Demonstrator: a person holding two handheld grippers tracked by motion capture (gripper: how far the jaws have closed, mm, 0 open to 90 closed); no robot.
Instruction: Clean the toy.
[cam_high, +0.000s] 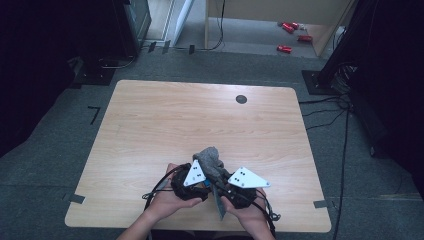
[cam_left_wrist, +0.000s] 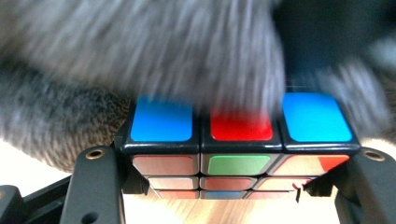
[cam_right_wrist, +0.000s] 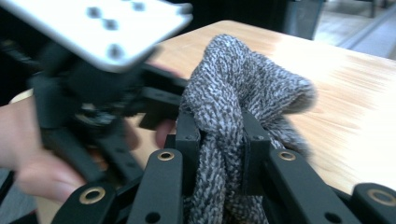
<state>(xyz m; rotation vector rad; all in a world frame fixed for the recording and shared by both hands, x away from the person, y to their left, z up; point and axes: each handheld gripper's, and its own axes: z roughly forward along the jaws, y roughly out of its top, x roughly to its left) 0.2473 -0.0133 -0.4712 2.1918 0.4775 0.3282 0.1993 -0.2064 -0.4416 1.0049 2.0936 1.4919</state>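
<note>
A Rubik's cube (cam_left_wrist: 236, 140) with blue, red and green stickers sits between the black jaws of my left gripper (cam_left_wrist: 233, 182), which is shut on its two sides. A grey knitted cloth (cam_right_wrist: 243, 88) lies over the cube's top face, blurred in the left gripper view. My right gripper (cam_right_wrist: 219, 140) is shut on a bunched fold of that cloth. In the high view both grippers meet near the table's front edge: the left gripper (cam_high: 192, 181), the right gripper (cam_high: 225, 182), and the cloth (cam_high: 209, 159) heaped between them.
The light wooden table (cam_high: 200, 120) has a round dark grommet (cam_high: 241, 99) at its far side. Cables trail on the grey carpet at the right. Red objects (cam_high: 292, 36) lie on the floor beyond the table.
</note>
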